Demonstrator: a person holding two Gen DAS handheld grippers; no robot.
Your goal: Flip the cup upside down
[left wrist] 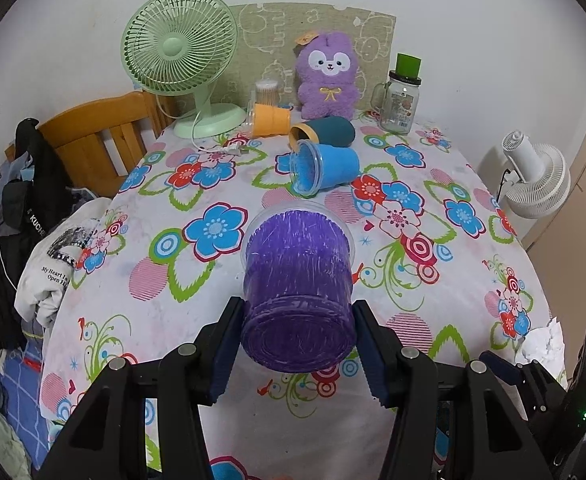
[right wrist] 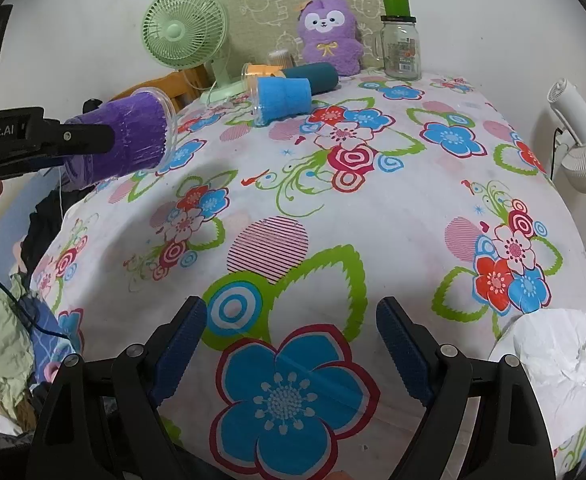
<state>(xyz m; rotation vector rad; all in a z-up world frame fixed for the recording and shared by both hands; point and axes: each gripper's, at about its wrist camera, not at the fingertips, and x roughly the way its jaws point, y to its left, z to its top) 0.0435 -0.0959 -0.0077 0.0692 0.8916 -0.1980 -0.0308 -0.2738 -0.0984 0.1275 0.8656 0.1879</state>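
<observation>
My left gripper (left wrist: 298, 344) is shut on a purple cup (left wrist: 298, 296) near its base and holds it on its side above the flowered tablecloth (left wrist: 197, 288), mouth pointing away. The right wrist view shows the same cup (right wrist: 133, 136) in the air at the left, in the left gripper (right wrist: 89, 140). A blue cup (left wrist: 325, 170) lies on its side farther back, mouth toward me; it also shows in the right wrist view (right wrist: 285, 98). A dark teal cup (left wrist: 325, 132) and an orange cup (left wrist: 271, 120) lie behind it. My right gripper (right wrist: 291, 344) is open and empty over the near tablecloth.
At the back stand a green fan (left wrist: 181, 56), a purple plush toy (left wrist: 327, 78) and a glass jar (left wrist: 399, 98) with a green lid. A white fan (left wrist: 533, 178) stands off the table's right side. Crumpled white paper (right wrist: 561, 352) lies at the near right. A wooden chair (left wrist: 101, 136) and clothes are on the left.
</observation>
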